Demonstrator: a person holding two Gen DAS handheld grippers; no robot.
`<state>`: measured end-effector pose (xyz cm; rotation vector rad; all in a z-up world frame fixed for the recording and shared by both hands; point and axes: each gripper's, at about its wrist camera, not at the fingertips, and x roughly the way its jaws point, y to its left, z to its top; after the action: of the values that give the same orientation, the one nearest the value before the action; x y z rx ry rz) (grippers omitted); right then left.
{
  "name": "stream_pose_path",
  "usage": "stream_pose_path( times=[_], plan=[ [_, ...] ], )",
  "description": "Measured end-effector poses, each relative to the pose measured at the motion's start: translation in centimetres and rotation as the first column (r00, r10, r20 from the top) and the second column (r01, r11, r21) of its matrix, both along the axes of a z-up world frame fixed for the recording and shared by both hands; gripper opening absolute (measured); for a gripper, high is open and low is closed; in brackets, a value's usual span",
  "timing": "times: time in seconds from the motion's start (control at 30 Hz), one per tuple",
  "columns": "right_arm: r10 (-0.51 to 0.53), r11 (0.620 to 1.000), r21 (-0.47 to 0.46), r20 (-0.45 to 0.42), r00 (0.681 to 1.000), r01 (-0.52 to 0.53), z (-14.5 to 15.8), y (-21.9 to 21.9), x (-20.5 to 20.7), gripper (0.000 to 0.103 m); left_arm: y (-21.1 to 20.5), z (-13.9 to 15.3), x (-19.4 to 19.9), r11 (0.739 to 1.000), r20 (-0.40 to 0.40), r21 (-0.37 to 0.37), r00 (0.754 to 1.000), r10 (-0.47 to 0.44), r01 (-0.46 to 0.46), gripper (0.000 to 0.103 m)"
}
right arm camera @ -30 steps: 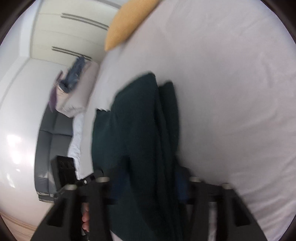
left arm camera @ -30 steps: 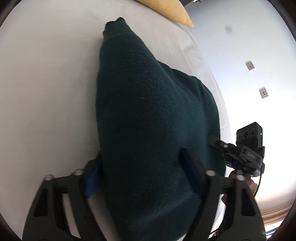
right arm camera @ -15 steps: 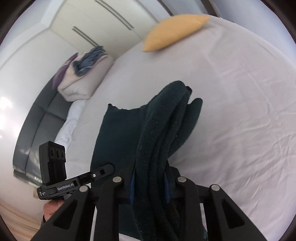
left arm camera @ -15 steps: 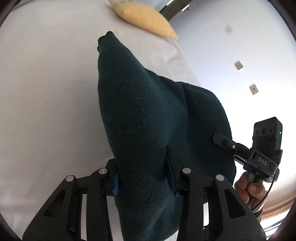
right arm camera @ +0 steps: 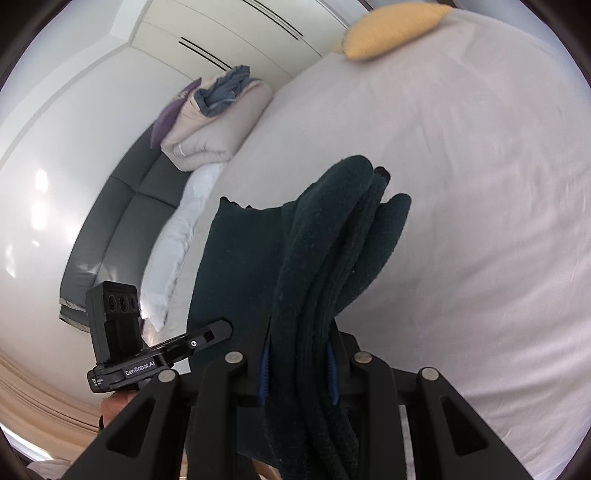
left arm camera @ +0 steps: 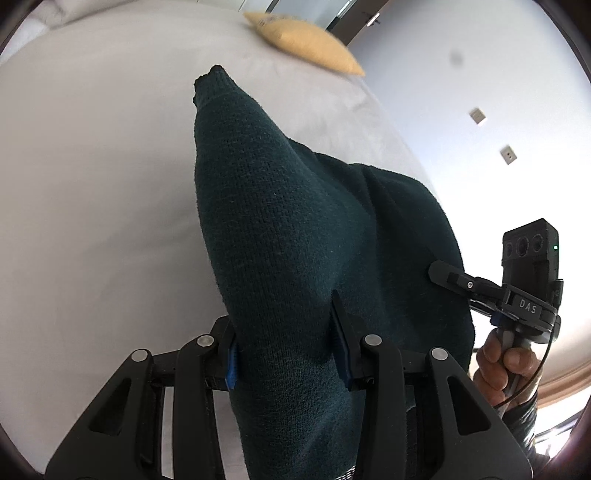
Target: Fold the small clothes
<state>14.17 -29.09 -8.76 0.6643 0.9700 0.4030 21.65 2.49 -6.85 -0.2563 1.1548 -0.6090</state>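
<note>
Now each tool, left (left arm camera: pixel 284 343) and right (right arm camera: pixel 297 363), clamps the dark green sweater (left arm camera: pixel 295 229) between its pads.

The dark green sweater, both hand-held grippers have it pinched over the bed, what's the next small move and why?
Probably carry the dark green sweater forward and lower it onto the white bed sheet: the left hand-held gripper and the right hand-held gripper each clamp a bunched edge, and its far end hangs over the sheet.

Dark green sweater (left arm camera: pixel 288 229) of coarse matt knit with fuzzy pile, white bed sheet (left arm camera: pixel 92 177) smooth matt cloth faintly creased, yellow cushion (right arm camera: pixel 391 29) at one o'clock of soft matt fabric, left gripper (left arm camera: pixel 284 350) matt black plastic with shiny metal screws, blue ribbed pads (right arm camera: pixel 263 373)
</note>
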Motion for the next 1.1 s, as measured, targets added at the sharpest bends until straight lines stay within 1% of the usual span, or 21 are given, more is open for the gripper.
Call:
stream_pose_path(
  times=[0.07,0.13,0.2,0.23,0.3,0.4,0.5,0.6,0.63,0.7,0.73,0.77,0.8,0.87,0.9,0.93,0.97,1.0,1.03,1.07,1.1],
  plan=[
    [-0.020,1.000,0.016,-0.052,0.998,0.021,-2.9,0.0,0.0,0.026,-0.8,-3.1,0.7,1.000,-0.039,0.006,0.999,-0.010,0.010,0.038],
    [-0.055,0.998,0.018,-0.103,0.993,0.057,-5.7,-0.5,-0.2,0.027,-0.9,-5.1,1.1,1.000,-0.067,0.023,0.998,-0.001,0.003,0.042],
    [-0.083,0.993,0.069,-0.111,0.990,0.091,-7.4,-1.5,-0.9,0.028,-1.2,-5.9,1.3,1.000,-0.058,0.002,0.998,0.015,-0.015,0.051],
    [-0.099,0.988,0.105,-0.129,0.987,0.113,-8.3,-2.1,-1.1,0.033,-1.2,-5.9,1.2,1.000,-0.062,0.005,0.998,0.023,-0.023,0.053],
    [-0.112,0.979,0.153,-0.132,0.985,0.132,-9.4,-2.6,-1.4,0.036,-1.6,-5.9,1.0,0.999,-0.040,0.034,0.999,0.020,-0.018,0.060],
    [-0.111,0.981,0.146,-0.102,0.989,0.125,-9.3,-2.4,-1.5,0.036,-2.2,-6.1,0.9,0.998,-0.019,0.056,0.999,0.033,-0.032,0.069],
    [-0.112,0.980,0.154,-0.101,0.989,0.127,-9.1,-2.6,-1.6,0.036,-3.8,-5.9,2.0,0.996,0.007,0.064,0.998,0.059,-0.059,0.072],
    [-0.140,0.985,0.095,-0.080,0.987,0.147,-7.8,-3.2,-2.8,0.049,-3.8,-4.6,0.5,0.988,0.094,0.112,0.991,0.092,-0.103,0.072],
    [-0.163,0.986,0.027,-0.059,0.985,0.165,-6.8,-3.3,-3.4,0.056,-4.0,-3.6,-0.2,0.983,0.153,0.137,0.983,0.104,-0.125,0.072],
    [-0.193,0.978,-0.085,-0.011,0.981,0.192,-5.0,-3.4,-4.6,0.065,-4.4,-0.6,-2.5,0.968,0.325,0.180,0.940,0.108,-0.174,0.073],
    [-0.204,0.968,-0.141,0.025,0.979,0.206,-3.8,-3.3,-5.3,0.065,-4.7,1.3,-4.1,0.956,0.434,0.205,0.895,0.101,-0.208,0.073],
    [-0.211,0.959,-0.180,0.053,0.976,0.217,-3.1,-3.3,-5.9,0.066,-4.9,2.5,-5.1,0.944,0.501,0.228,0.860,0.097,-0.239,0.078],
    [-0.217,0.947,-0.221,0.089,0.972,0.232,-2.0,-3.2,-6.5,0.068,-5.2,3.9,-6.4,0.928,0.572,0.249,0.815,0.089,-0.276,0.087],
    [-0.228,0.915,-0.300,0.173,0.958,0.272,0.3,-2.6,-7.9,0.075,-5.5,6.8,-9.2,0.896,0.705,0.257,0.704,0.083,-0.363,0.103],
    [-0.227,0.898,-0.330,0.218,0.949,0.291,1.3,-2.4,-8.5,0.081,-4.2,8.0,-10.4,0.877,0.766,0.249,0.638,0.081,-0.411,0.103],
    [-0.231,0.874,-0.363,0.278,0.932,0.324,2.8,-1.8,-9.4,0.088,-4.6,9.5,-12.2,0.848,0.839,0.237,0.540,0.067,-0.474,0.103],
    [-0.233,0.857,-0.379,0.320,0.918,0.349,3.7,-1.5,-10.1,0.091,-4.5,10.3,-13.3,0.831,0.872,0.230,0.486,0.054,-0.506,0.103],
    [-0.234,0.842,-0.387,0.364,0.902,0.375,4.6,-1.2,-10.8,0.097,-5.2,11.2,-14.3,0.818,0.896,0.221,0.442,0.045,-0.531,0.103],
    [-0.233,0.824,-0.389,0.430,0.872,0.412,6.0,-0.7,-11.8,0.101,-5.3,12.1,-15.4,0.806,0.908,0.206,0.415,0.054,-0.555,0.103],
    [-0.230,0.815,-0.384,0.473,0.850,0.435,6.7,-0.8,-12.8,0.103,-5.3,12.8,-15.9,0.800,0.906,0.202,0.418,0.066,-0.564,0.103],
    [-0.227,0.805,-0.372,0.526,0.820,0.462,7.7,-0.5,-13.7,0.103,-5.7,13.4,-16.5,0.801,0.896,0.202,0.437,0.081,-0.563,0.103]
  ],
)
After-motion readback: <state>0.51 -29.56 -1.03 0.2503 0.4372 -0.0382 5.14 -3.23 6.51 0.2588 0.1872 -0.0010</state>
